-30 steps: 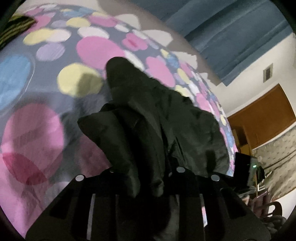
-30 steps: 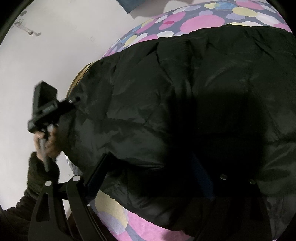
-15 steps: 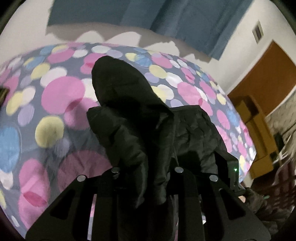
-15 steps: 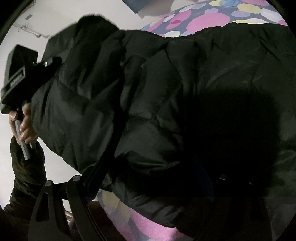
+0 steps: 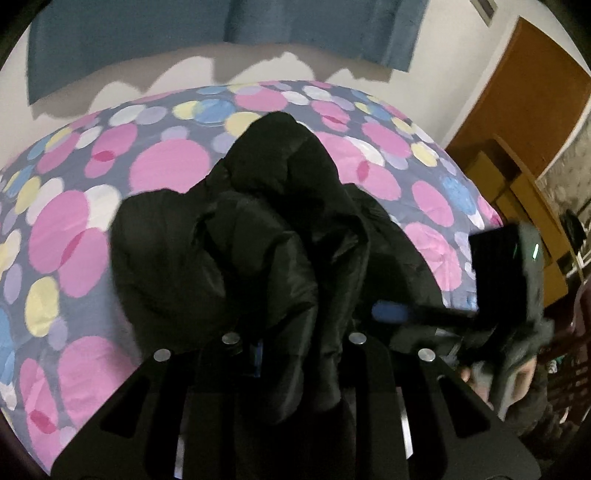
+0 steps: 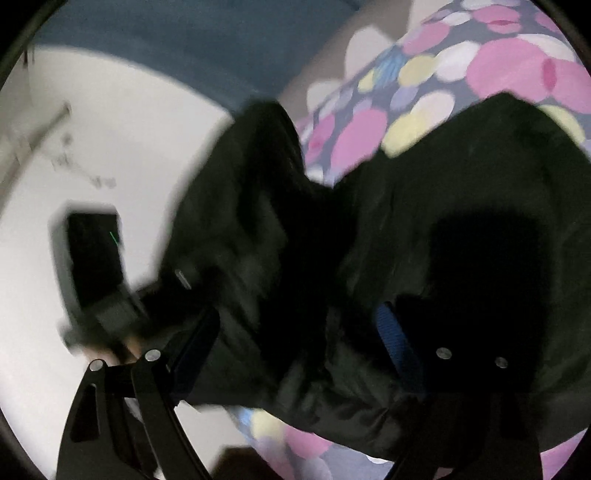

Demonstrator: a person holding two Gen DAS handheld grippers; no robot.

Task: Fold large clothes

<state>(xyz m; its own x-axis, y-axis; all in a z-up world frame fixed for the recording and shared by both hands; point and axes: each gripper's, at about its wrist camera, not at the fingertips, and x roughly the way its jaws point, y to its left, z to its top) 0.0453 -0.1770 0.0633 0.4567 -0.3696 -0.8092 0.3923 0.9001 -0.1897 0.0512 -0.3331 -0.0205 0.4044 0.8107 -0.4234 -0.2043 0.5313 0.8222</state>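
While left gripper (image 5: 291, 350) stays clamped on jacket (image 5: 258, 229) w/ right gripper (image 6: 295, 354) wide around fabric, lay fold flat ahead on bed (image 5: 166, 166), edges aligned.

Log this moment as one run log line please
step: fold jacket | left gripper: shut on jacket, lifted | right gripper: open around jacket edge | surface: bedspread

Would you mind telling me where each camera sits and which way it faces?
Left wrist: on the left gripper, looking across the dotted bedspread toward the blue curtain; its fingers clamp the black jacket.
Right wrist: on the right gripper, facing the white wall.
Shared: jacket, bedspread; each view shows the other gripper.
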